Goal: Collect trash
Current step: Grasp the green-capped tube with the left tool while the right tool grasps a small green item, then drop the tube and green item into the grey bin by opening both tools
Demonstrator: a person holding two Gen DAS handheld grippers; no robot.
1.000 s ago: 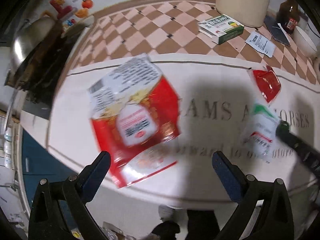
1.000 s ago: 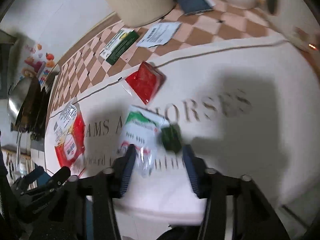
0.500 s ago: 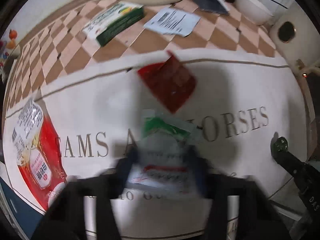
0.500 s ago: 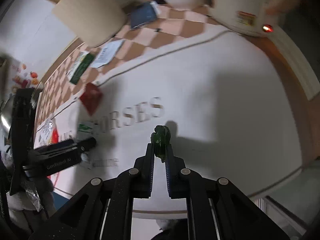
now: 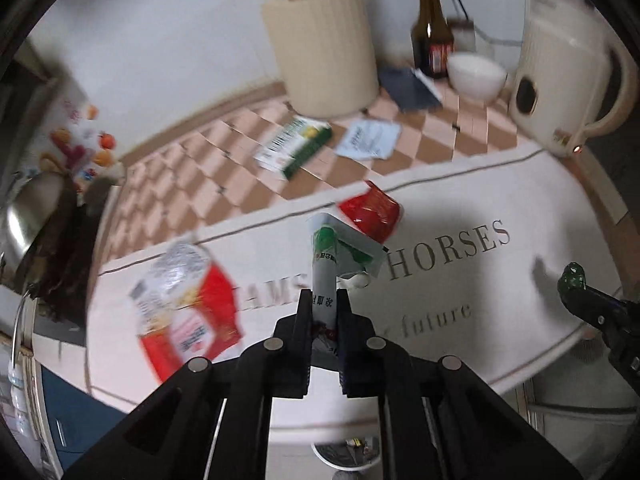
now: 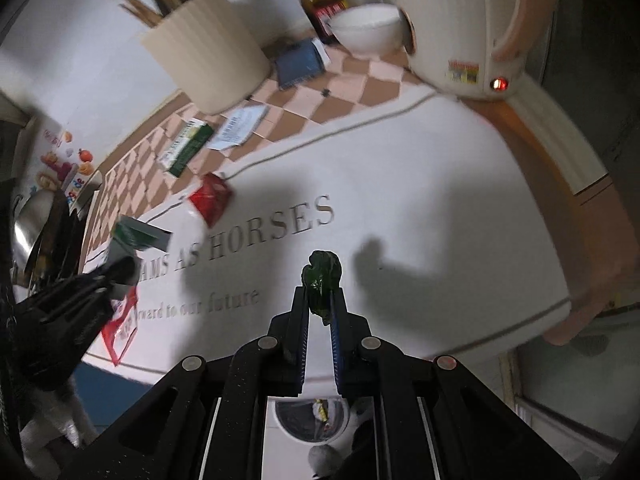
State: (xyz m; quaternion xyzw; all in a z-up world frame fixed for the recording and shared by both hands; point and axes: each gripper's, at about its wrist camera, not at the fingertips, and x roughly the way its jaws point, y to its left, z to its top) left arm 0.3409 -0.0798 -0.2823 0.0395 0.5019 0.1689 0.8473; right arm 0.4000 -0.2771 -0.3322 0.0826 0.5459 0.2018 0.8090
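A: What has the left gripper (image 5: 325, 306) got?

B: Its jaws are pressed together on the white and green packet (image 5: 332, 256), which sticks up from between them, clear of the mat (image 5: 500, 200). In the right wrist view the same packet (image 6: 134, 238) shows at the far left, above that gripper (image 6: 120, 272).

A: And the right gripper (image 6: 320, 300)?

B: Nearly closed, clamped on a crumpled green wrapper (image 6: 322, 276) held above the mat (image 6: 400, 168), over its near half. From the left wrist camera the wrapper (image 5: 573, 276) pokes out of the right gripper (image 5: 588, 296) near the mat's right edge.

A: What trash lies on the mat?

B: A red sachet (image 5: 372, 214) by the far edge, just past the held packet, close to the word HORSES. A large red and white bag (image 5: 184, 304) lies towards the left edge, blurred. In the right wrist view the sachet (image 6: 210, 200) is left of the lettering and the bag (image 6: 120, 320) is partly hidden behind the left gripper.

A: And behind the mat?

B: On the checked cloth (image 5: 460, 136), a green box (image 5: 294, 146) and a white leaflet (image 5: 368, 140) lie side by side in front of the utensil holder (image 5: 324, 48). A dark booklet (image 5: 410, 90), a bottle (image 5: 432, 36), a white bowl (image 5: 476, 74) and a cream kettle (image 5: 568, 60) stand towards the far right corner.
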